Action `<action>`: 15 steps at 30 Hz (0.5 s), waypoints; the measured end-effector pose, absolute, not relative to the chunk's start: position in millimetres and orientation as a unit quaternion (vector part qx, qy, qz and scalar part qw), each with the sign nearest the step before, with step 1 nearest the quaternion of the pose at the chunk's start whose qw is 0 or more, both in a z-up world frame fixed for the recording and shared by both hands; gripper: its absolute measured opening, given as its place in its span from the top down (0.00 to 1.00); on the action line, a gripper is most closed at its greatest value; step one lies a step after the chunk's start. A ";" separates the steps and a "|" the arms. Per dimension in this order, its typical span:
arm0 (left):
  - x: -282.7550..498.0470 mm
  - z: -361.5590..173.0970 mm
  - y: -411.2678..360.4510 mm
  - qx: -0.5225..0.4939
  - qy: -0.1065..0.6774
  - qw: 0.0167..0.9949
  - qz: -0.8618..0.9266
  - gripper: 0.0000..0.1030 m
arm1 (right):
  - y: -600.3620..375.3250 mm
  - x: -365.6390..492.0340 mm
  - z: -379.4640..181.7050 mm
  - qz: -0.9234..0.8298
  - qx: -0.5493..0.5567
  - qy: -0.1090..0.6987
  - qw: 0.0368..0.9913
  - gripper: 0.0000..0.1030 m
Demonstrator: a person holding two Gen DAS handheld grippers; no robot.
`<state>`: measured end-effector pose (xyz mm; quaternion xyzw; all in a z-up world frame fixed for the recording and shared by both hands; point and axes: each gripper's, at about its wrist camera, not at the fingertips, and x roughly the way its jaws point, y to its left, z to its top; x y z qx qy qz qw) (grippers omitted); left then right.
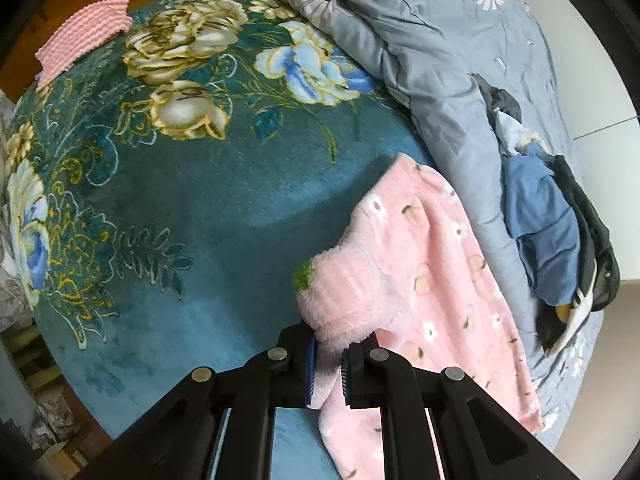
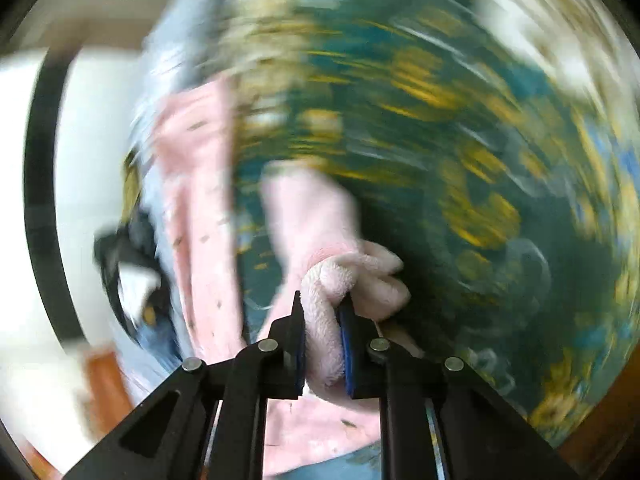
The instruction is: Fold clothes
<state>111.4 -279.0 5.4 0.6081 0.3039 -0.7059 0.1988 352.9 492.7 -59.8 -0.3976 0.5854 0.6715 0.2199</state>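
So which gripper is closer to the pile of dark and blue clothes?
Probably left, though hard to judge. The left gripper holds the pink garment beside the pile. The right gripper grips another pink fold; the pile lies off to its side.

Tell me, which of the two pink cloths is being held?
The fluffy pink garment with small flowers, clamped in the left hand-held gripper. The ribbed pink cloth lies untouched at the blanket's far edge.

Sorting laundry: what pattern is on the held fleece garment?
Pink fleece garment, small white flowers; left wrist view.
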 end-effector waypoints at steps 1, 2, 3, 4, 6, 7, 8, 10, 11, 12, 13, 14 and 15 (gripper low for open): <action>111.6 4.7 -278.9 0.610 0.303 0.195 -0.706 0.89 | 479.1 327.5 -42.5 0.709 -0.418 0.533 0.197 0.86; 112.3 3.4 -279.9 0.613 0.302 0.192 -0.704 0.88 | 462.8 303.8 -28.7 0.738 -0.438 0.484 0.170 0.86; 113.4 1.7 -281.6 0.615 0.303 0.191 -0.702 0.88 | 442.2 285.3 -24.2 0.753 -0.459 0.449 0.140 0.86; 115.5 -1.0 -284.8 0.617 0.307 0.192 -0.698 0.87 | 421.6 271.1 -25.1 0.760 -0.482 0.422 0.110 0.86; 119.6 -5.4 -291.8 0.620 0.317 0.196 -0.690 0.86 | 383.8 251.8 -38.8 0.754 -0.527 0.386 0.068 0.86; 122.4 -8.1 -295.4 0.622 0.322 0.198 -0.686 0.86 | 368.6 248.3 -52.0 0.742 -0.548 0.381 0.062 0.85; 125.3 -10.8 -298.9 0.624 0.327 0.199 -0.682 0.86 | 355.9 246.7 -64.9 0.729 -0.567 0.378 0.058 0.82; 129.9 -15.6 -304.8 0.627 0.333 0.199 -0.675 0.86 | 341.4 252.7 -85.7 0.702 -0.592 0.391 0.066 0.81; 132.1 -18.0 -307.6 0.629 0.336 0.199 -0.672 0.85 | 336.1 257.4 -93.6 0.691 -0.599 0.399 0.070 0.76; 133.9 -19.9 -309.9 0.630 0.340 0.198 -0.669 0.85 | 334.1 263.1 -97.0 0.684 -0.598 0.411 0.074 0.72; 135.2 -21.3 -312.1 0.630 0.343 0.197 -0.668 0.85 | 333.8 268.0 -97.6 0.681 -0.593 0.422 0.077 0.66; 136.4 -22.6 -314.3 0.631 0.346 0.196 -0.666 0.85 | 334.9 273.0 -96.5 0.681 -0.586 0.432 0.083 0.60; 136.8 -23.3 -315.9 0.631 0.347 0.195 -0.666 0.85 | 338.3 278.2 -92.6 0.683 -0.576 0.438 0.093 0.58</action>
